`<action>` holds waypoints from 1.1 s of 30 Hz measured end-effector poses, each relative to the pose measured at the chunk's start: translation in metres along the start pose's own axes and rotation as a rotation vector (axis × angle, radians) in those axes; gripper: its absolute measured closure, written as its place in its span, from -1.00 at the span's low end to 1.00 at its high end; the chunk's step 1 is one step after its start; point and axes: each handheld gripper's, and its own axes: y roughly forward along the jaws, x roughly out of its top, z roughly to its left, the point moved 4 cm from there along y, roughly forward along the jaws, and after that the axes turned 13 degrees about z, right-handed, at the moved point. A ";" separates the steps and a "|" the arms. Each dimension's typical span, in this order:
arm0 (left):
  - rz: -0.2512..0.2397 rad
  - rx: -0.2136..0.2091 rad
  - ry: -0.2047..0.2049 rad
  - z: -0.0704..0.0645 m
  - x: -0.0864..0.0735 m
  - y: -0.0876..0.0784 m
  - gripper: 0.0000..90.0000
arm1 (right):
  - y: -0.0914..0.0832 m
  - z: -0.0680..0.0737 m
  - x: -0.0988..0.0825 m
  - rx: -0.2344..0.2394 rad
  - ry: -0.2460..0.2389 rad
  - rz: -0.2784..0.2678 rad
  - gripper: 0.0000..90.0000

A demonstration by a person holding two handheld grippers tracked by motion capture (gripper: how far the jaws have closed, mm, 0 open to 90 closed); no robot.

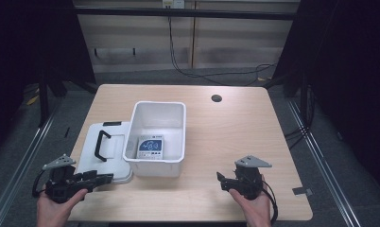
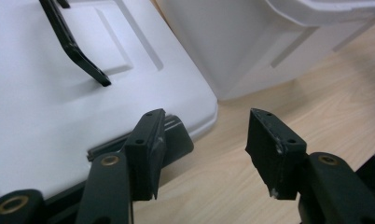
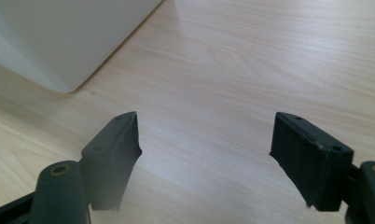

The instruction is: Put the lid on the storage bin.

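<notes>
High view took in a pale wooden worktop (image 1: 226, 142) ringed by dark floor, cables along the far wall. At centre sat an open white bin (image 1: 157, 137), a small printed box (image 1: 150, 147) inside; its lid (image 1: 103, 151) lay flat just left, presumably parked for access. Lower left, the left claw (image 1: 105, 178) gaped at the lid's corner; lower right, the right claw (image 1: 220, 178) hung wide, empty.
</notes>
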 end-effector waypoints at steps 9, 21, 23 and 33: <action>0.032 0.039 -0.026 0.004 0.006 0.002 0.18 | -0.014 0.003 0.002 0.050 -0.034 -0.042 -0.39; 0.018 0.014 -0.127 0.011 0.020 -0.007 0.21 | -0.030 -0.011 -0.011 0.041 -0.010 0.014 -0.34; 0.035 0.005 -0.100 0.011 0.022 -0.007 0.17 | -0.029 -0.014 -0.013 0.053 0.004 0.025 -0.34; 0.117 0.032 -0.044 0.017 0.032 -0.006 0.22 | -0.024 -0.015 -0.015 0.102 0.032 0.040 -0.34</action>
